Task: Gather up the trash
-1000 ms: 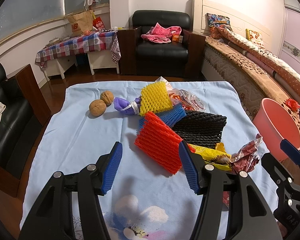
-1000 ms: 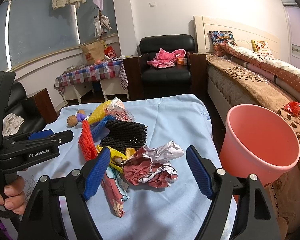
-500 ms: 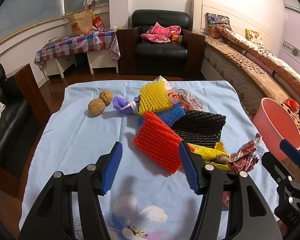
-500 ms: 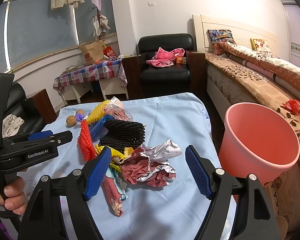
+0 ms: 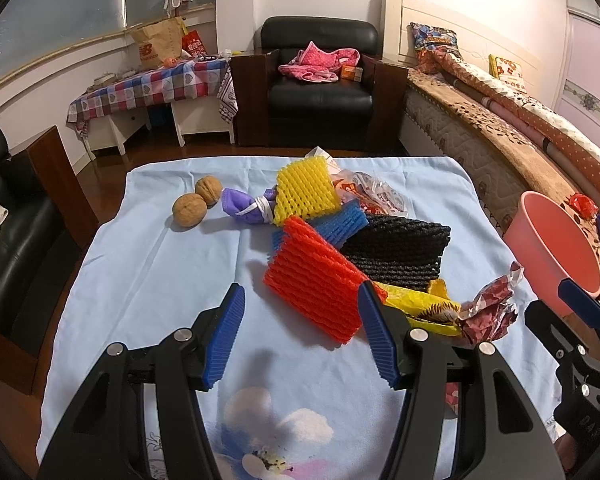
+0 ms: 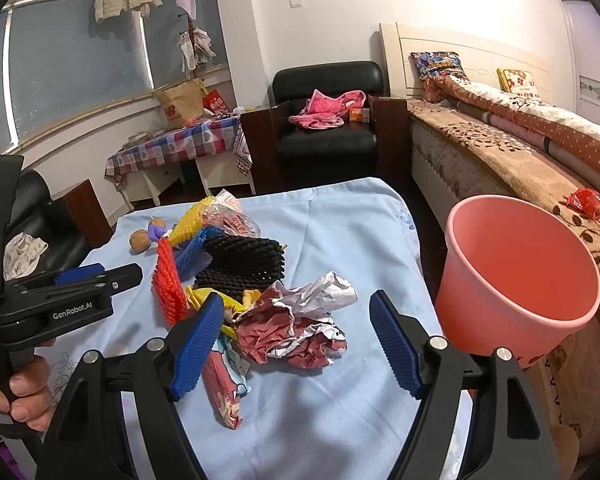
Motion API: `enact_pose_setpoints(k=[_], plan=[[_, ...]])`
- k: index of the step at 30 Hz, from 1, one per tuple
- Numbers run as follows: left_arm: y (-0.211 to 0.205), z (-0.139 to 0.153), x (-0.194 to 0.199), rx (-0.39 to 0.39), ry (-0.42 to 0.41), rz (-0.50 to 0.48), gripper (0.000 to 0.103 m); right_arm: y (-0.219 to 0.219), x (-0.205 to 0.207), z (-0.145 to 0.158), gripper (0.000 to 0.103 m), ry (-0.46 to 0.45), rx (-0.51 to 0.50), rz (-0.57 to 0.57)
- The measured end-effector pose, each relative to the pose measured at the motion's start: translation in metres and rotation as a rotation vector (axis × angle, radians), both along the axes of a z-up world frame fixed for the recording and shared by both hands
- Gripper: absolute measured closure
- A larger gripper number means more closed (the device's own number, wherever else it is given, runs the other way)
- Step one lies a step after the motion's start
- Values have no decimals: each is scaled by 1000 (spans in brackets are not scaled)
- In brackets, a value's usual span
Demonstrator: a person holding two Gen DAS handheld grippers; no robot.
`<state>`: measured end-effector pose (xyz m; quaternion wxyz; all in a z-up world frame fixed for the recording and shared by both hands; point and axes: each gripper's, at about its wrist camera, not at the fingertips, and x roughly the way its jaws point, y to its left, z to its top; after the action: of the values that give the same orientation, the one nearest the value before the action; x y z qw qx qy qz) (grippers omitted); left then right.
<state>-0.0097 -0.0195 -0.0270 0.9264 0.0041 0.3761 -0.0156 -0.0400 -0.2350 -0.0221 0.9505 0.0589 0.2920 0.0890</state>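
The tabletop (image 5: 140, 280) is covered with a light blue cloth with a flower print. A pink bucket (image 6: 516, 280) is seen just beside its right edge. On the cloth a heap of trash is spread: a black foam net (image 5: 400, 252), a red foam net (image 5: 316, 280), a yellow foam net (image 5: 304, 192), a crumpled red and silver wrapper (image 6: 296, 328) and two walnuts (image 5: 196, 204). The left gripper (image 5: 300, 336) is held above the cloth, its blue fingers (image 5: 228, 336) spread wide before the red net, nothing between them. On its side "GenRobot.AI" can be read in the right wrist view. The right gripper (image 6: 296, 348) is also spread wide, around the crumpled wrapper without touching it.
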Motion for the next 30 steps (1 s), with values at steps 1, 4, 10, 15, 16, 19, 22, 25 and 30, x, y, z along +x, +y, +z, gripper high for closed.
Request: enact_pose_setpoints(k=[1,4,10,15,16,19,22,25,30], plan=[[-1,-1,-1,-1,1,-1,44,-1,0,0,29,3,2,-1],[-3,-4,-4,-6,7,-4,44,-3,-1,-1,29,10,5,-6],[-5,-9,-7,-17,30,-14,44,-7,0,-4,29,31,13,-17],[-6,-10,-10,-25,42,-14,44,-11,3,-5,29,46,27,-23],[-3,-8,-7,-27,46,-14,44,-12,4,-6,29,49,30,-24],[2,-6,-1,-34,58,-18,44,-13,5,-7,29,55,34,-26],[5,-7,1,-55,73,-29,44,-14,6,-8,29,61,31,-27],[9,-7,0,-80,84,-47,44,-14,7,-10,30,71,30,-27],[11,-6,-6,-119,79,-132,44,-15,9,-14,31,86,31,-28]])
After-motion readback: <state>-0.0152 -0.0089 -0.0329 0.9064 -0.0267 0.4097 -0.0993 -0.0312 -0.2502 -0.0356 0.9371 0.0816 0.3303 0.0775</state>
